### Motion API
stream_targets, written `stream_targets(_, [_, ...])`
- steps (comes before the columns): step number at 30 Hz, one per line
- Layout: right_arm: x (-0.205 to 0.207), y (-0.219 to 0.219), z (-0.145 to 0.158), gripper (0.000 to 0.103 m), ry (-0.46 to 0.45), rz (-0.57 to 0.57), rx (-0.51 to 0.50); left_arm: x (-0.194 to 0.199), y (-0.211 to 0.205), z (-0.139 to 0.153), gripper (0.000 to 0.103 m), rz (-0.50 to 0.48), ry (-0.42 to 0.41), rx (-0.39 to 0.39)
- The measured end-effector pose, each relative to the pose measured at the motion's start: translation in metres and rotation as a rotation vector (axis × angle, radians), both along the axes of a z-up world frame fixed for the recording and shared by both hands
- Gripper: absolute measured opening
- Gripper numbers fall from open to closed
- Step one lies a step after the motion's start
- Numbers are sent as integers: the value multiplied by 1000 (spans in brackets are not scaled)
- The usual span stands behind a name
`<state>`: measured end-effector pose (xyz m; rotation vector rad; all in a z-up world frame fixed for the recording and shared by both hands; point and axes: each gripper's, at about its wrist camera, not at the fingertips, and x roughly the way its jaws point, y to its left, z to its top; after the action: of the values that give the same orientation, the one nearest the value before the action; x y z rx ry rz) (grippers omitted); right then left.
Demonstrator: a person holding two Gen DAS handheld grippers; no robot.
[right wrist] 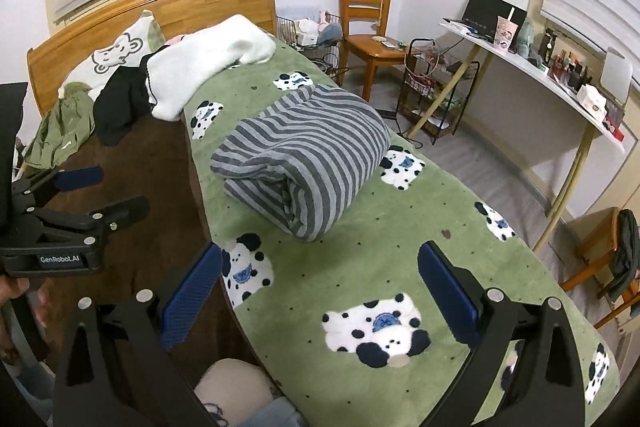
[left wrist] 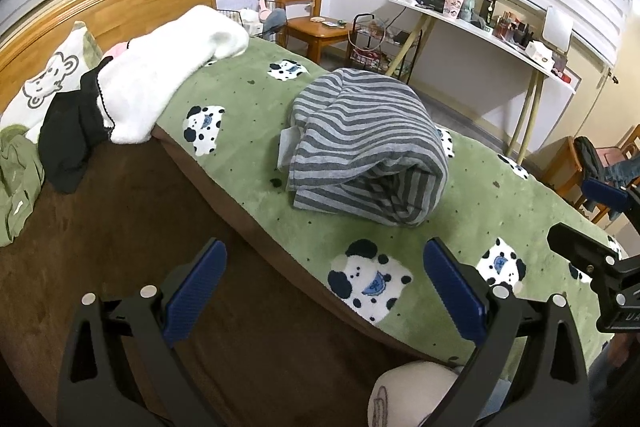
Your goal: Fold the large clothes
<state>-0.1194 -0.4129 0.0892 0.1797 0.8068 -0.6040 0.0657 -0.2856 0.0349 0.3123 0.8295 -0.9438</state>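
While the left gripper (left wrist: 324, 291) hangs above the bed with its blue pads spread wide and nothing between them, the left wrist view shows the folded striped garment (left wrist: 366, 151) lying ahead of it, slightly to the right, well clear of the fingertips. It rests on the green blanket (left wrist: 452, 231), which runs from under the right pad away toward the headboard (left wrist: 120, 1). Under the left pad lies the brown cover (left wrist: 132, 211). Far ahead to the left sit a white fleece (left wrist: 168, 75), a black garment (left wrist: 70, 135) and a pillow (left wrist: 48, 79). At the right edge the right gripper (left wrist: 592, 219) pokes in. A white bench (left wrist: 480, 35) stands beyond the bed on the right, a chair (left wrist: 304, 7) past the garment.

Seen from the right wrist, the right gripper (right wrist: 320, 295) is likewise parted wide and empty, hovering over the green blanket (right wrist: 360, 259). The striped garment (right wrist: 304, 155) lies straight ahead, apart from both pads, its rolled fold facing the camera. The left gripper (right wrist: 108, 191) shows at the left edge, its fingers apart. The white fleece (right wrist: 208, 67) and black garment (right wrist: 120, 103) lie far ahead to the left, the bench (right wrist: 540, 67) off to the right.
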Motion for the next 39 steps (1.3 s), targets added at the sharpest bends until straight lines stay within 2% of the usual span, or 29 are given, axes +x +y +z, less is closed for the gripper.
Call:
stream_targets(21, [-3,-9,0,97,8,-12,-15,-6,-17,6,96,-50,-38,12])
stream_targets(29, [-6,-12,-3,97,6,-14,-13,-9,-19,6,96,-32,-81,23])
stream_targets(39, [-6,-14,-5,97,7,-10,-10,-4,-15,7,96,-19,-63,6])
